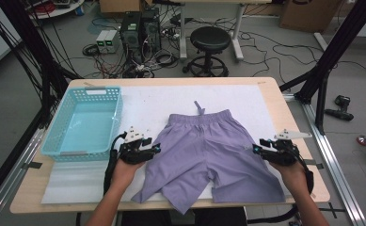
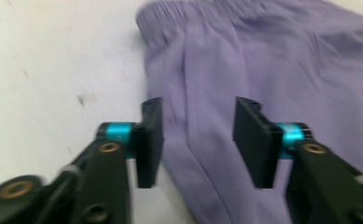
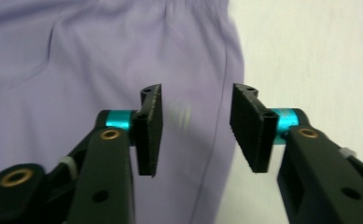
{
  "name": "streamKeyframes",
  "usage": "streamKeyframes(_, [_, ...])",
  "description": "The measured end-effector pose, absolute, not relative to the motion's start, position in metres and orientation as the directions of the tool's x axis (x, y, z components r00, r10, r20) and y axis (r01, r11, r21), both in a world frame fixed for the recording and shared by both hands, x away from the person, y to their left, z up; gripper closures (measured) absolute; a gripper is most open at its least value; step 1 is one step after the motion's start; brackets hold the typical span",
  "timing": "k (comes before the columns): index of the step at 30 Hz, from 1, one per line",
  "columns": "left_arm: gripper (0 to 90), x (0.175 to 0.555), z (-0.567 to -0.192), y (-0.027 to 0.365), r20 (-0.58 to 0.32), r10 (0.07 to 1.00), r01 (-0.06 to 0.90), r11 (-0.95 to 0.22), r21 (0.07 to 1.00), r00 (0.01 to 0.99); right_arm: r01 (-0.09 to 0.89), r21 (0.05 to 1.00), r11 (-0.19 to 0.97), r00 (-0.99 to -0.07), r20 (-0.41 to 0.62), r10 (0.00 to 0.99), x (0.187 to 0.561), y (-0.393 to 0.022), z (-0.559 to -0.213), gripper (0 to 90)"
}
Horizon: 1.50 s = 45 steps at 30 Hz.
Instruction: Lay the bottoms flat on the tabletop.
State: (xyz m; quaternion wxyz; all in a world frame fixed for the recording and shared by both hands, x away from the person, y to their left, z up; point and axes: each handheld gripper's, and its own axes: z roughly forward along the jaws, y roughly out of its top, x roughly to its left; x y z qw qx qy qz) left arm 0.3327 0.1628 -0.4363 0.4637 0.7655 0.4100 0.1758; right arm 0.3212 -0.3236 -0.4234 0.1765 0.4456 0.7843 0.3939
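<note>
Overhead, purple shorts (image 1: 209, 150) lie flat on a white mat (image 1: 157, 101), the left gripper (image 1: 156, 149) at one side seam and the right gripper (image 1: 256, 149) at the other. Along the left gripper (image 2: 198, 140), somewhat blurred, its jaws stand parted, apparently gripping nothing, the shorts' (image 2: 272, 60) edge lying between its fingers (image 2: 150, 140). Along the right gripper (image 3: 195, 130), jaws likewise parted and empty above the shorts' (image 3: 76, 60) seam.
</note>
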Motion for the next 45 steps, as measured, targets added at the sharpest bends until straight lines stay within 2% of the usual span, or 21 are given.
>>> streamKeyframes(1, [48.5,0.338,-0.435,0.163,-0.104,0.788,0.453,-0.235,0.860,0.606,0.545,0.787,0.289,-0.546,0.072,0.835,0.331,-0.320,-0.423,54.1])
streamKeyframes(5, [48.3,0.364,-0.427,0.159,-0.116,0.789,0.440,-0.209,0.873,0.604,0.534,0.785,0.313,-0.566,0.058,0.822,0.370,-0.305,-0.422,52.8])
streamKeyframes(9, [45.6,0.386,-0.421,0.159,-0.145,0.804,0.449,-0.165,0.878,0.577,0.550,0.744,0.380,-0.625,0.064,0.778,0.405,-0.288,-0.429,61.0])
streamKeyframes(11, [43.1,0.395,-0.419,0.159,-0.160,0.810,0.466,-0.151,0.872,0.563,0.565,0.720,0.403,-0.642,0.077,0.763,0.420,-0.279,-0.435,61.3])
streamKeyframes(15, [39.5,0.408,-0.416,0.157,-0.159,0.811,0.479,-0.163,0.863,0.562,0.582,0.661,0.474,-0.656,0.037,0.754,0.433,-0.267,-0.447,65.7])
streamKeyframes(17, [39.5,0.413,-0.412,0.155,-0.163,0.809,0.481,-0.162,0.862,0.564,0.572,0.665,0.480,-0.655,0.018,0.756,0.432,-0.267,-0.447,82.4])
streamKeyframes(18, [39.5,0.415,-0.409,0.153,-0.160,0.806,0.479,-0.167,0.862,0.569,0.571,0.659,0.489,-0.658,0.011,0.753,0.431,-0.268,-0.446,87.3])
streamKeyframes(22, [38.8,0.428,-0.400,0.147,-0.158,0.797,0.474,-0.176,0.862,0.583,0.563,0.681,0.468,-0.623,-0.023,0.782,0.424,-0.275,-0.434,88.9])
streamKeyframes(25, [38.3,0.438,-0.399,0.141,-0.167,0.791,0.483,-0.179,0.857,0.588,0.567,0.712,0.415,-0.565,-0.031,0.824,0.422,-0.284,-0.426,86.7])
streamKeyframes(29, [38.4,0.445,-0.405,0.132,-0.171,0.775,0.497,-0.205,0.843,0.609,0.623,0.678,0.391,-0.528,-0.004,0.849,0.422,-0.292,-0.427,71.9])
streamKeyframes(30, [38.3,0.446,-0.409,0.130,-0.177,0.772,0.508,-0.210,0.836,0.610,0.622,0.686,0.379,-0.521,0.001,0.854,0.421,-0.294,-0.425,65.7])
streamKeyframes(33, [37.0,0.451,-0.418,0.127,-0.191,0.766,0.533,-0.224,0.816,0.614,0.584,0.733,0.348,-0.519,0.008,0.854,0.422,-0.296,-0.421,57.1])
streamKeyframes(36, [36.7,0.455,-0.426,0.121,-0.185,0.749,0.534,-0.255,0.806,0.636,0.561,0.750,0.350,-0.536,0.008,0.844,0.427,-0.293,-0.424,54.1])
streamKeyframes(42, [37.3,0.464,-0.448,0.114,-0.185,0.762,0.593,-0.301,0.747,0.620,0.595,0.717,0.363,-0.545,0.027,0.838,0.441,-0.283,-0.442,52.7])
streamKeyframes(45, [48.1,0.464,-0.454,0.110,-0.119,0.750,0.556,-0.364,0.747,0.651,0.598,0.722,0.348,-0.541,0.044,0.840,0.446,-0.278,-0.448,52.7])
